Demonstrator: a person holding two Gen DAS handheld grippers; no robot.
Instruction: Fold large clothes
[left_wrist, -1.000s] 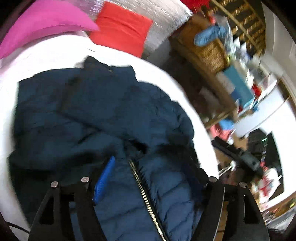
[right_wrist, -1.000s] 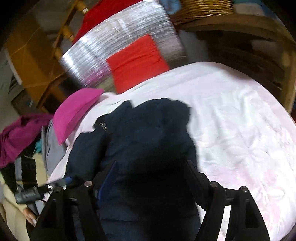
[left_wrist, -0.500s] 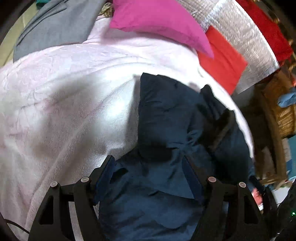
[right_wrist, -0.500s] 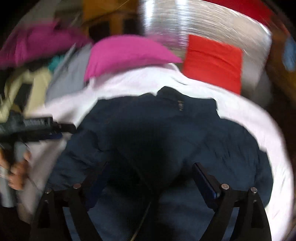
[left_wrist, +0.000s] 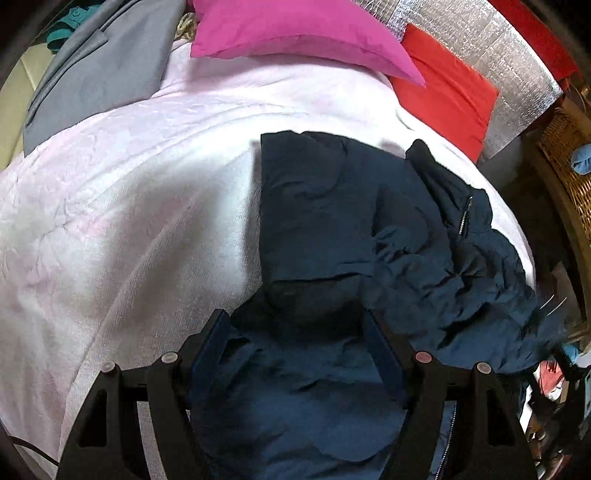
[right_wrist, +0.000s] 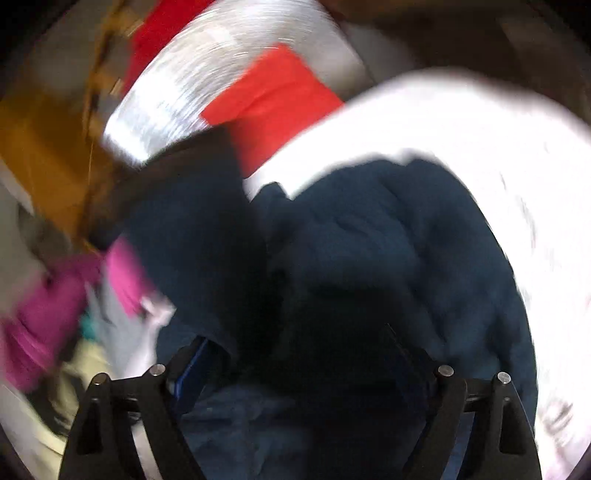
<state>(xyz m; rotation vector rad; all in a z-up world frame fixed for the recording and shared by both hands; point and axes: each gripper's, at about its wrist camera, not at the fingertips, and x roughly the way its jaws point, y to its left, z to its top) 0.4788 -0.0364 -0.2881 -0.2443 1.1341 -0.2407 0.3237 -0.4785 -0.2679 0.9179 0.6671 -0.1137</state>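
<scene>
A dark navy puffer jacket (left_wrist: 362, 236) lies crumpled on a bed with a pale pink-white cover (left_wrist: 129, 206); its zipper shows near the collar. My left gripper (left_wrist: 295, 325) is open, its fingers spread over the jacket's near part. In the right wrist view, which is motion-blurred, the jacket (right_wrist: 388, 258) fills the middle and a dark fold stands lifted at the left. My right gripper (right_wrist: 295, 339) is open, fingers wide apart just above the jacket fabric.
A magenta pillow (left_wrist: 295, 33), a red pillow (left_wrist: 447, 92) and a silver padded headboard (left_wrist: 498, 51) are at the bed's far end. A grey garment (left_wrist: 99, 70) lies at the far left. A wicker basket (left_wrist: 569, 162) stands at the right.
The left gripper has held nearly still over the jacket's near left part. The right gripper has swung fast, its view turning toward the bed's right side; part of the jacket has lifted.
</scene>
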